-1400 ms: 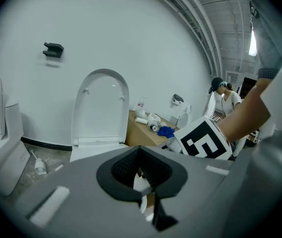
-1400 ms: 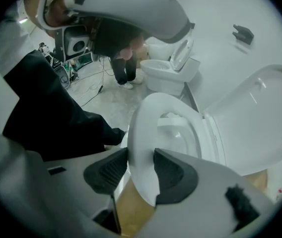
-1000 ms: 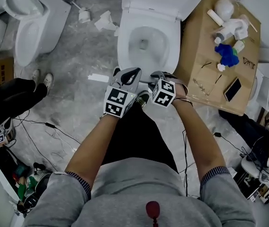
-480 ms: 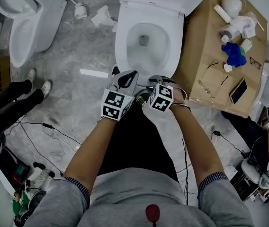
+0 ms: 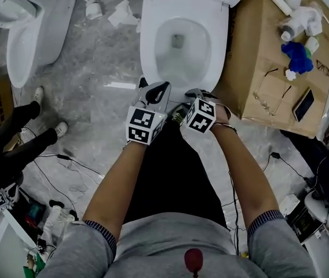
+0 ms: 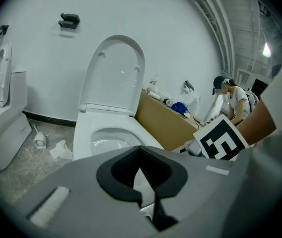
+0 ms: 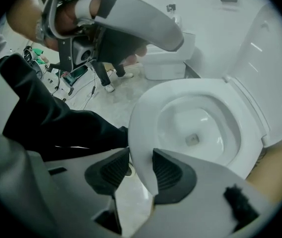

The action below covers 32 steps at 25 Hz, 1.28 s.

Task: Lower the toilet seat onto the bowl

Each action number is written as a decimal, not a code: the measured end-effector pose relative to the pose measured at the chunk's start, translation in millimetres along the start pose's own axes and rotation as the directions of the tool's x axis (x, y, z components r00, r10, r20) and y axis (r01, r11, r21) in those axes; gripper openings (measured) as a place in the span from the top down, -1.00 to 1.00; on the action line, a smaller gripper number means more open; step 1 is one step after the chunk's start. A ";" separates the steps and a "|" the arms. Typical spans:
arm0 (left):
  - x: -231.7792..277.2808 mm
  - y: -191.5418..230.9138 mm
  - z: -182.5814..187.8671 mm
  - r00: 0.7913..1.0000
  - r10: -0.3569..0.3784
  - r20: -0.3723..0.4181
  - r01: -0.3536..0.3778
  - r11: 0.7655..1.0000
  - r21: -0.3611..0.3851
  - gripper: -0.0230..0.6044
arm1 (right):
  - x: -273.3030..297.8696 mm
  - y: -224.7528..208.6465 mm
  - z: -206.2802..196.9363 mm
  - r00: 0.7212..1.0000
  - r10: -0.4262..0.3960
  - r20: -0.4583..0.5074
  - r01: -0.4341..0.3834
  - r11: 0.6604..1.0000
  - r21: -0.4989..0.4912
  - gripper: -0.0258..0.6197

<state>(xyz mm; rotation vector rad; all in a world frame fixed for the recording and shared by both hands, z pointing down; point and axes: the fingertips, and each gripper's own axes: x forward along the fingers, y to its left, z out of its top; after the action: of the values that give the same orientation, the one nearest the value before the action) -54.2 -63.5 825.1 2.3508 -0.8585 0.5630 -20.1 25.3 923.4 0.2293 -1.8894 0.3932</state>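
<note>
A white toilet stands ahead of me, its lid upright against the wall. The toilet seat lies flat round the bowl opening. My right gripper is at the seat's front edge. In the right gripper view the seat's front rim runs between the two pads of the right gripper, and both pads touch it. My left gripper hovers just left of it, before the bowl's front. Its fingertips meet and nothing is between them in the left gripper view.
A cardboard box right of the toilet carries bottles, a blue cloth, glasses and a phone. A second toilet stands at far left. A bystander's legs and cables lie on the floor at left; paper scraps lie by the toilet's base.
The head view has drifted, so the toilet sits higher in the picture. Both grippers stay at the toilet's front edge. The bystander's feet at left have shifted.
</note>
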 end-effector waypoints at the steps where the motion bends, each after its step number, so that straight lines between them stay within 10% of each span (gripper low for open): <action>1: 1.9 0.9 -3.5 1.000 0.002 -0.002 -0.003 1.000 -0.003 0.90 | 3.2 0.8 -1.9 1.000 0.003 0.000 -0.003 1.000 0.005 0.42; 32: 21.5 23.1 -58.4 0.998 0.027 -0.064 -0.030 0.998 -0.046 0.90 | 68.4 -18.3 -22.0 1.000 0.031 0.004 -0.031 0.986 0.166 0.67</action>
<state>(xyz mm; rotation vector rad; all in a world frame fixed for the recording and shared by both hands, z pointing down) -65.8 -50.6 889.2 2.2693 -0.8683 0.6196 -18.2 18.9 997.2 0.3114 -1.8645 0.5726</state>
